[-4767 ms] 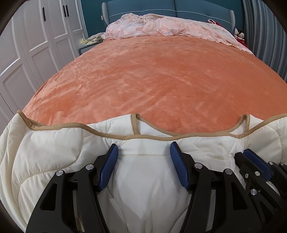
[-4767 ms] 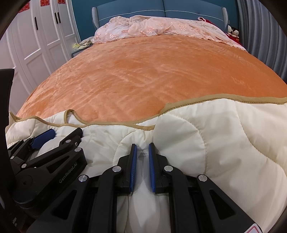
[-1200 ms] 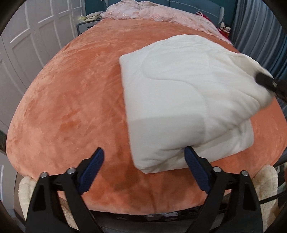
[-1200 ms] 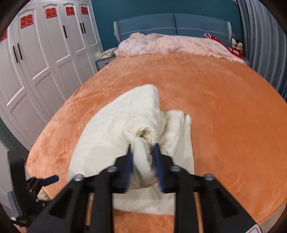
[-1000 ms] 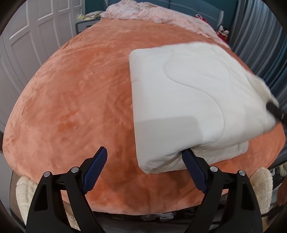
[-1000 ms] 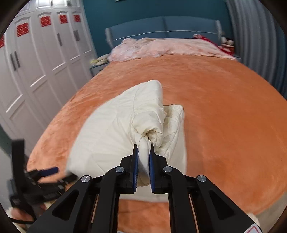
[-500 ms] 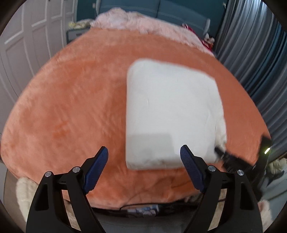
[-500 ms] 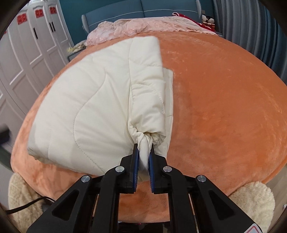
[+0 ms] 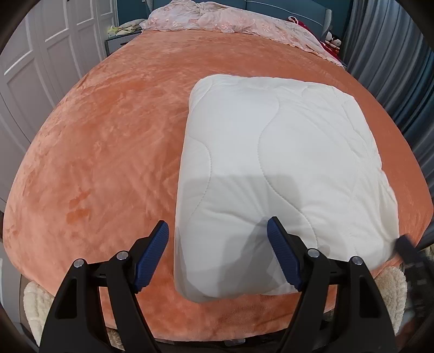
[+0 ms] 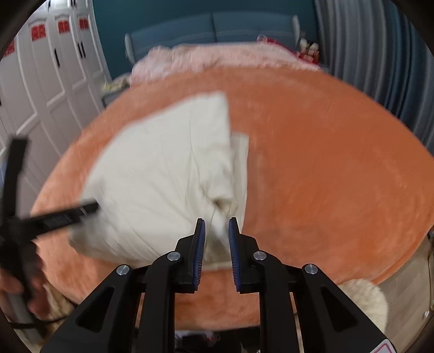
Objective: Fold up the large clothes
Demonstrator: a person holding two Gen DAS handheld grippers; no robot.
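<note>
On plush orange bedspread: puffy, wave-stitched, squarish cream quilt.

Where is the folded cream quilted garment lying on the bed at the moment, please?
In the left wrist view, the folded cream garment lies right of centre on the orange bedspread, at its near edge, far from the pink bedding by the headboard.

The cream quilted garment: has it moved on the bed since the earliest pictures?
Yes. The cream quilted garment now lies folded farther up the orange blanket, toward the pink bedding.
</note>
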